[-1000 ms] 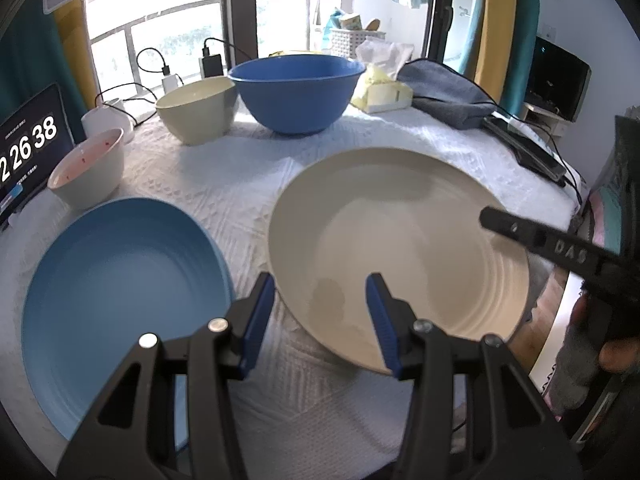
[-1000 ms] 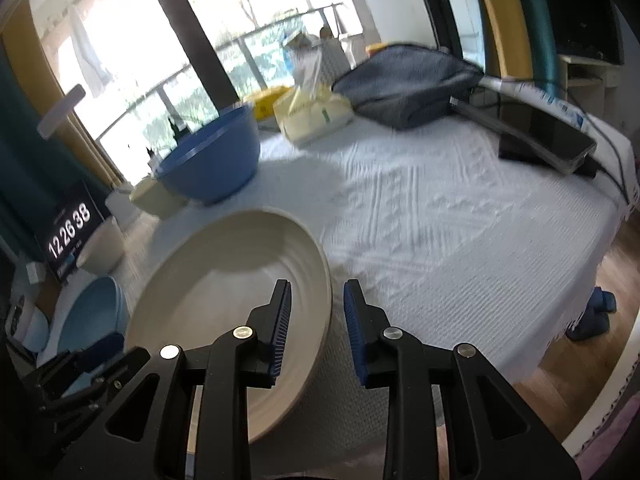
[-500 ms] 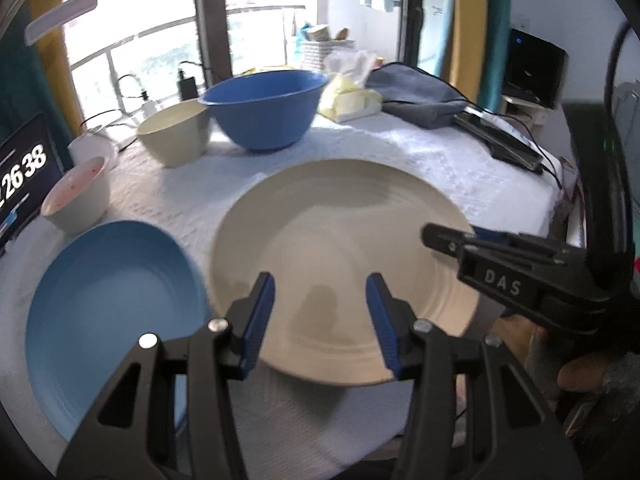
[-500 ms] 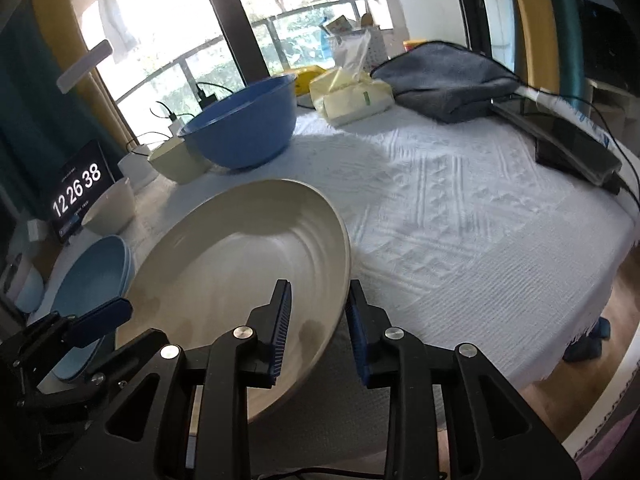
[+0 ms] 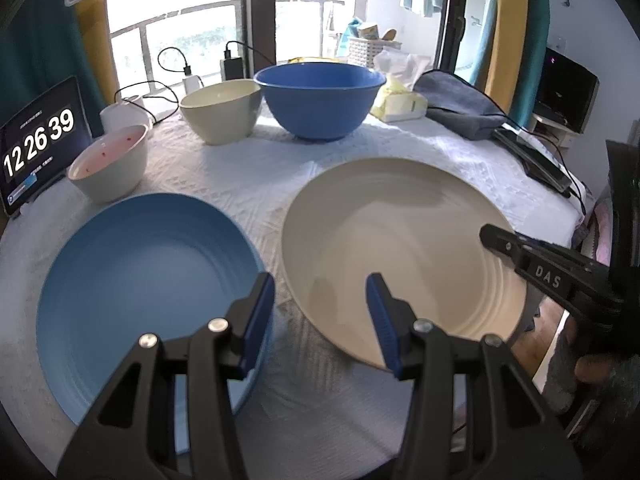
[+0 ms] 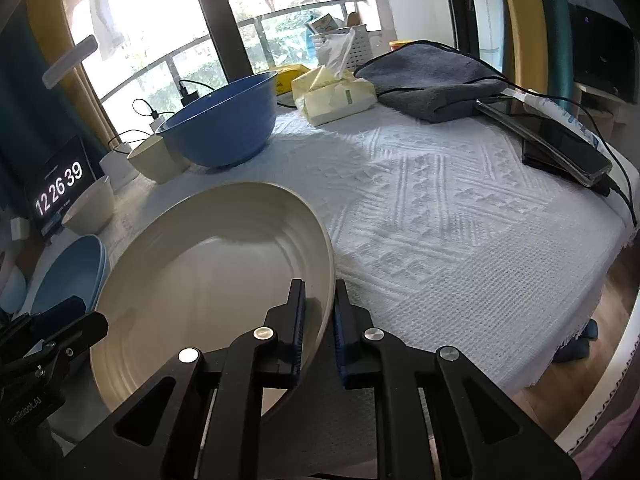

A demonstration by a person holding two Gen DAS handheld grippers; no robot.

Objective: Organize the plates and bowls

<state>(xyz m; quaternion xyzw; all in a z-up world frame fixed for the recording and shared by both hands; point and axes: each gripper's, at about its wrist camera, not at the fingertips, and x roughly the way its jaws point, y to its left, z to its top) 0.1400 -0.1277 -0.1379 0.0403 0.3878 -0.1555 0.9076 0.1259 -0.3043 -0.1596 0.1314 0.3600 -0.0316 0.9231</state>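
A cream plate is held tilted above the white tablecloth, right of a blue plate. My right gripper is shut on the cream plate at its right rim; it shows in the left wrist view at the plate's right edge. My left gripper is open and empty, hovering between the two plates. At the back stand a large blue bowl, a cream bowl and a white bowl with a pink inside.
A clock tablet stands at the left edge. A tissue pack, a grey cloth and a dark device with cables lie at the back right. The table's right edge drops to the floor.
The cream plate has stayed in my right gripper and has been lifted and tilted. My left gripper has shifted sideways between the plates and stays open.
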